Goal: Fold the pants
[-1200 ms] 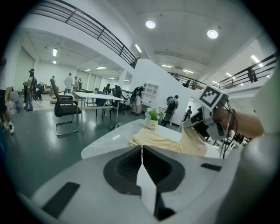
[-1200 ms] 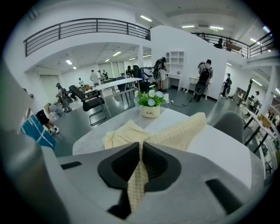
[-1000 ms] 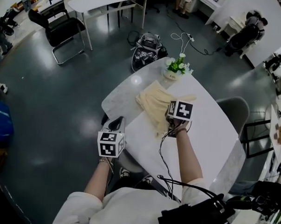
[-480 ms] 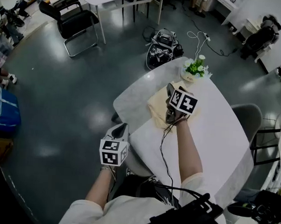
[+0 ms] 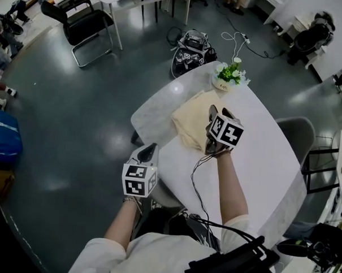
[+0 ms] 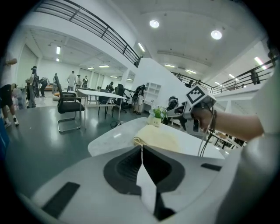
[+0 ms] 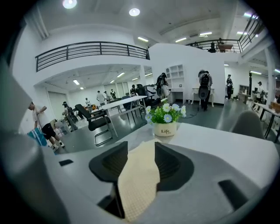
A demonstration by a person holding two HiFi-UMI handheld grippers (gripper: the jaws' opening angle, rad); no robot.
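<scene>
The small white ceramic flower pot [image 7: 165,129] standing on the white surface [image 7: 218,140] bears the word "Life" in dark letters; a finer line of print beneath it is too small to read.

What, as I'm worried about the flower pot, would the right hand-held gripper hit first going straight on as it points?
Probably the cream pants, which show through the gap of the right hand-held gripper; its jaws, just opened then partly reclosed, grip nothing. The flower pot stands beyond.
</scene>
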